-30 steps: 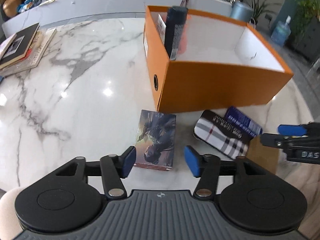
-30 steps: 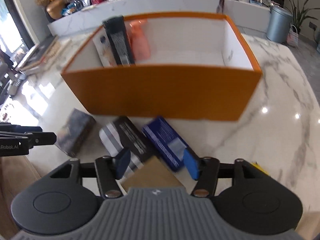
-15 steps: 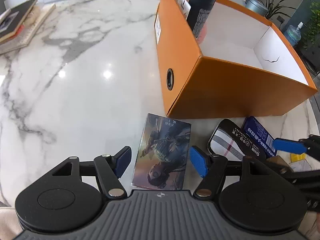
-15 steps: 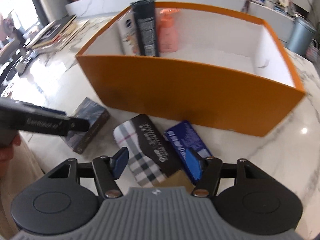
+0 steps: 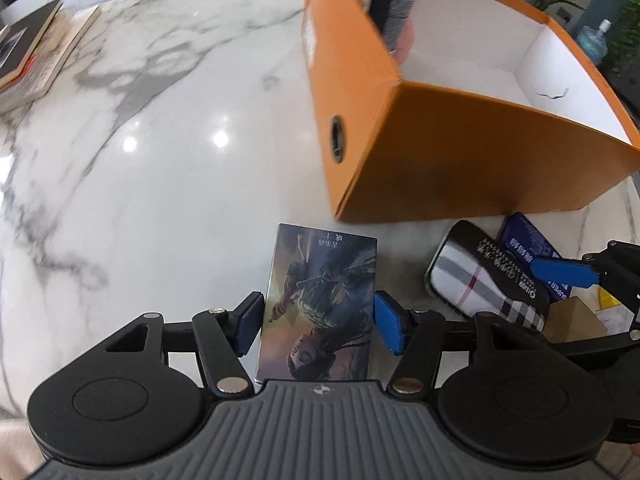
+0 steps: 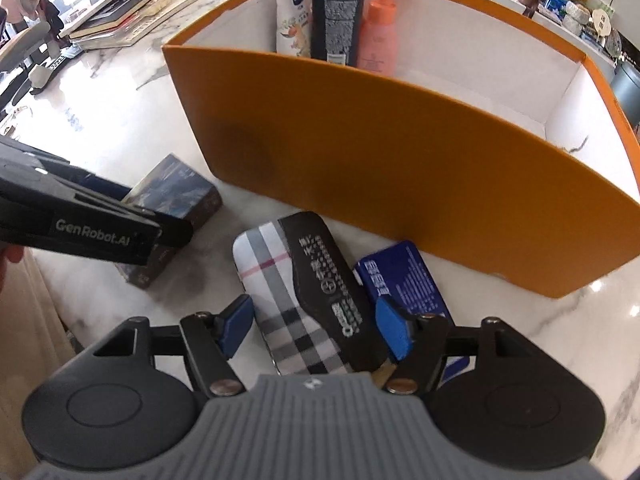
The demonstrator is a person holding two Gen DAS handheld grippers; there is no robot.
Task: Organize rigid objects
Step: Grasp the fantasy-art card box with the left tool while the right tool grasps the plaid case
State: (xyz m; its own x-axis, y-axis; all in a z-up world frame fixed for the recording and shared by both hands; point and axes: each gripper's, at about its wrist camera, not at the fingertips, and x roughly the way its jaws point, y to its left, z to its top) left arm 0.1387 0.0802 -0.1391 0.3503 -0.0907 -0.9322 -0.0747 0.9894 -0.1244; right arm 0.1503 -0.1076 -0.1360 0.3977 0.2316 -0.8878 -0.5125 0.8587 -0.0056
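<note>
Straddling the picture box (image 5: 320,304), the left gripper (image 5: 318,324) has its jaws apart, pads just beside the box's sides, not yet clamped. The right gripper (image 6: 316,326) likewise stands open around the plaid case (image 6: 298,296), with a blue box (image 6: 404,280) beside it. Beyond, the orange bin (image 6: 400,160) already holds three bottles (image 6: 338,8); at least three items remain on the table (image 5: 160,160), so the task looks partly done.

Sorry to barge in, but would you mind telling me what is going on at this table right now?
A person with a gripper in each hand is tidying small boxes into the orange box, where three bottles already stand. The left gripper is open around the illustrated box, which lies flat on the marble table. The right gripper is open around the plaid case, beside a blue box. Nothing is lifted yet.
</note>
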